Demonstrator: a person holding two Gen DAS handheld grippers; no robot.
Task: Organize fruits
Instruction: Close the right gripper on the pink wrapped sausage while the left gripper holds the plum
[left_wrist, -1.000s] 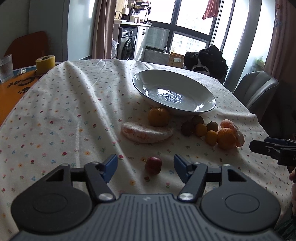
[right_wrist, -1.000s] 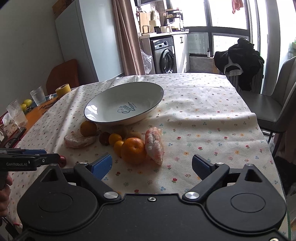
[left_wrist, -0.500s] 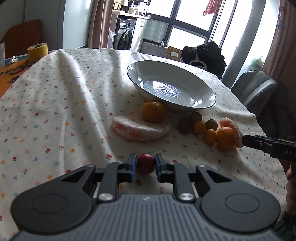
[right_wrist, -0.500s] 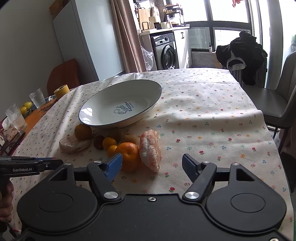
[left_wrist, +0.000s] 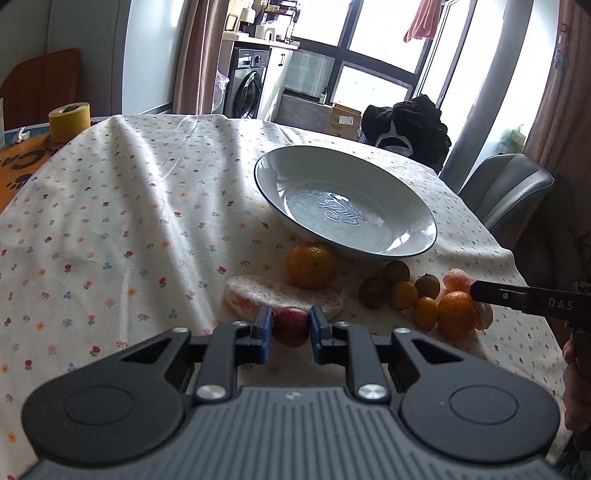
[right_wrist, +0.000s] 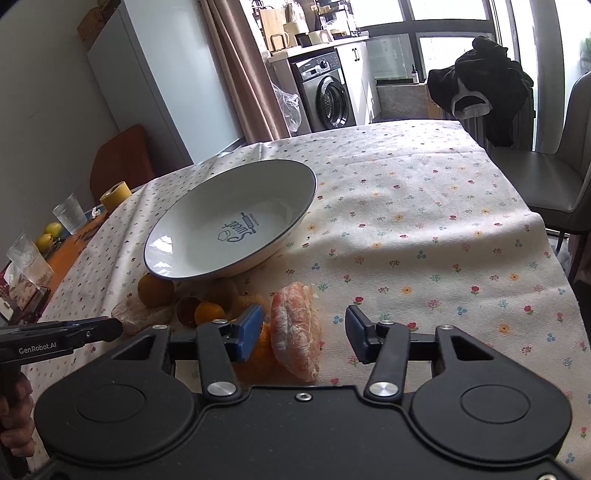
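**Left gripper clamps a small red fruit; right gripper straddles a peeled segment**

The left gripper (left_wrist: 291, 328) has its blue pads pressed against both sides of a small red fruit (left_wrist: 291, 325), low over the floral tablecloth (left_wrist: 129, 229); whether the fruit is lifted off the cloth cannot be told. Just beyond it lies a long peeled citrus piece (left_wrist: 251, 299), and touching that piece's far side sits a mandarin (left_wrist: 312, 265), close against the outer wall of the white bowl (left_wrist: 424, 251). The bowl holds no fruit.

The right gripper (right_wrist: 303, 332) is spread wide, its fingers on either side of a second peeled citrus segment (right_wrist: 295, 328) that lies on the cloth. The left pad (right_wrist: 248, 328) is in front of an orange (right_wrist: 264, 345) that sits just beside that segment; the right pad stands clear of the fruit.

Between the two grippers, near the bowl's front, a cluster of small fruits sits together: brown round ones (left_wrist: 373, 292) and little orange kumquats (left_wrist: 404, 294).

Farther out, a yellow tape roll (left_wrist: 69, 122) stands on the orange table edge past the cloth, with drinking glasses (right_wrist: 70, 213) near it. A grey chair (left_wrist: 506, 192) is at the table's right side.
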